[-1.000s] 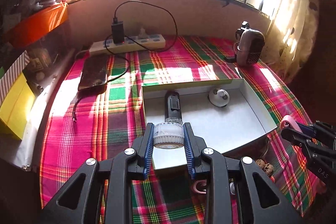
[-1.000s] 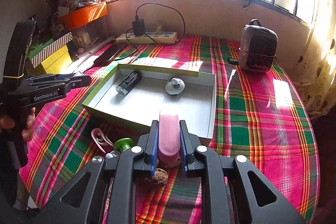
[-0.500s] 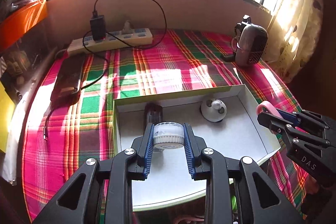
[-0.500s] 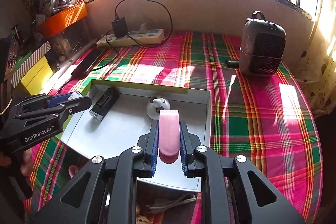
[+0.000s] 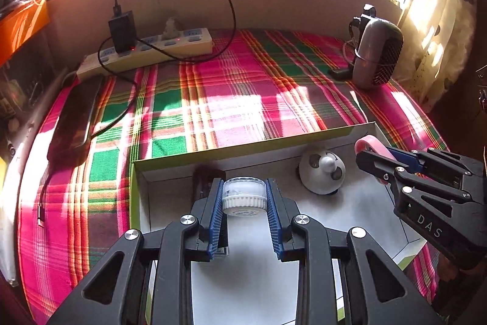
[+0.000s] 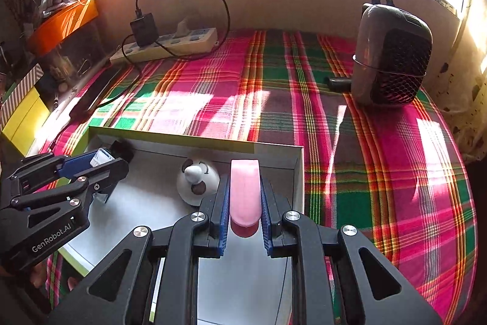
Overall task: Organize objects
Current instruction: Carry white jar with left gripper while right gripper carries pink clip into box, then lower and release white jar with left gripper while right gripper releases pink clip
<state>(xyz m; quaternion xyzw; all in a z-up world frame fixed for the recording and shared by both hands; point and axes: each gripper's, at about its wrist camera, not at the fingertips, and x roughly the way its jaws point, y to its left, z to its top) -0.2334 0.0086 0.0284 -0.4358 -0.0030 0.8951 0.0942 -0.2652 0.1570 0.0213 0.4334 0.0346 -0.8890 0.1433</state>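
In the left wrist view, the left gripper (image 5: pixel 244 198) has its jaws closed partway onto a small white jar (image 5: pixel 243 196) with a ribbed lid, the blue pads pressing both its sides. The jar hangs over the near-left part of a shallow white box (image 5: pixel 252 149) with a yellow-green rim, which sits on the plaid-covered tabletop (image 5: pixel 213 93). Inside the box, a dark oblong object (image 5: pixel 208 176) lies at about 11 o'clock from the jar, largely hidden by the left finger, and a white dome-shaped toy (image 5: pixel 322 174) sits at 2 o'clock from it. At 3 o'clock the right gripper (image 5: pixel 369 153) reaches in over the box's right side, gripping a pink piece. A power strip (image 5: pixel 146 51) with a black charger lies at the far left; a small brown heater (image 5: pixel 377 54) stands at the far right.

In the right wrist view, the right gripper (image 6: pixel 245 197) has its jaws clamped fully on a flat pink object (image 6: pixel 245 192), held upright over the box (image 6: pixel 194 140) near its right wall. The dome toy (image 6: pixel 197 181) sits just at 9 o'clock of it. The left gripper (image 6: pixel 100 162) enters from 9 o'clock with the jar between its pads.
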